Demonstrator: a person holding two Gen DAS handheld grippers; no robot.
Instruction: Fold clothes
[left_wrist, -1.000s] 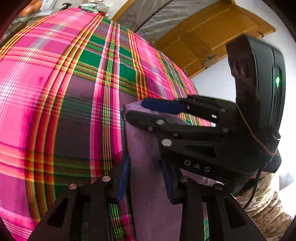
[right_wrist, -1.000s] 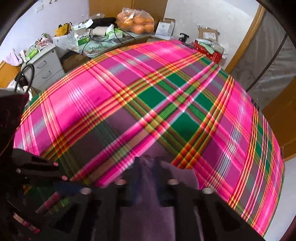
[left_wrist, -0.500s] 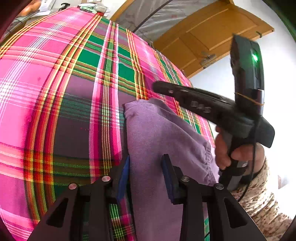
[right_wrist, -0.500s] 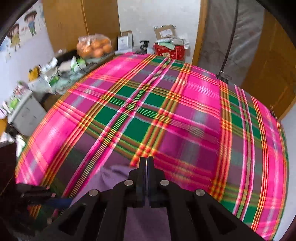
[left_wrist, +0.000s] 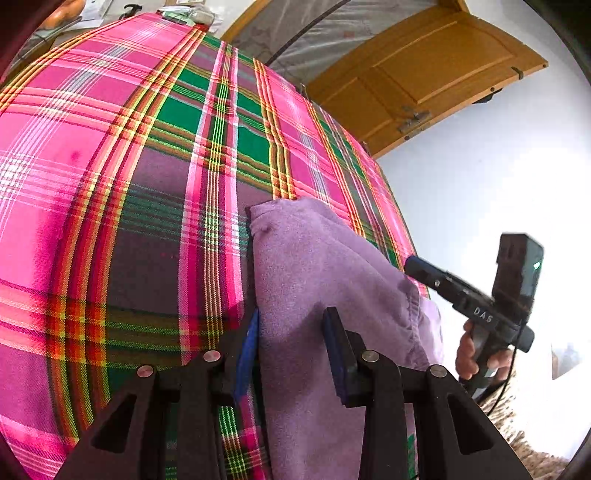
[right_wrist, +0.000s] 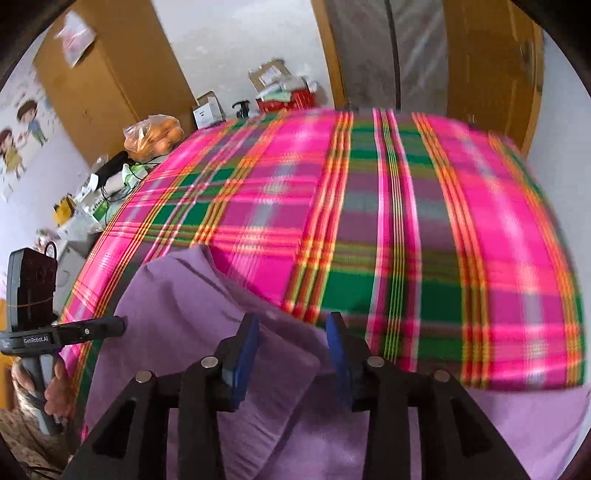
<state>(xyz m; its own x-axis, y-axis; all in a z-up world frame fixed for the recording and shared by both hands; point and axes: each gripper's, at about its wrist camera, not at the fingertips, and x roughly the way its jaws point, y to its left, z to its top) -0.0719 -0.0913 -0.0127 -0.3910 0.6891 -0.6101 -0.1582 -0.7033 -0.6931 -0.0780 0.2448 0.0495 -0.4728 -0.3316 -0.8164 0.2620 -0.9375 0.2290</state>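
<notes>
i'm mid-fold on the soft lilac fleece garment (left_wrist: 317, 280), which lies on the near edge of the pink-and-green plaid bedspread (left_wrist: 122, 155), bunched toward the near right side in the left wrist view and trailing off the near edge toward me. left gripper (left_wrist: 290, 350): jaws stand about half apart, straddling a raised ridge of the fleece; the blue pads (left_wrist: 246, 354) sit beside the cloth, and i can't tell from this view whether they actually pinch it, so i read it as parted, not clamped. right gripper (right_wrist: 291, 350): jaws have just been opening, now standing apart with a folded flap of the lilac fabric lying under and between them, pads not pressing on it. so i judge the right side has let go of its corner and this fold is laid, with a doubled layer visible at the near left in the right wrist view. the right wrist view is motion-blurred, so fine edges of the fold are unclear there. next move, as i see it: pick a fresh edge with the right tool, likely the loose hem with the stitched seam (left_wrist: 412, 325) on the right, close fully on it before lifting, and carry it over the stack while the left pins the ridge. risk: fleece is thick and slippery, may slide off the bed edge.
</notes>
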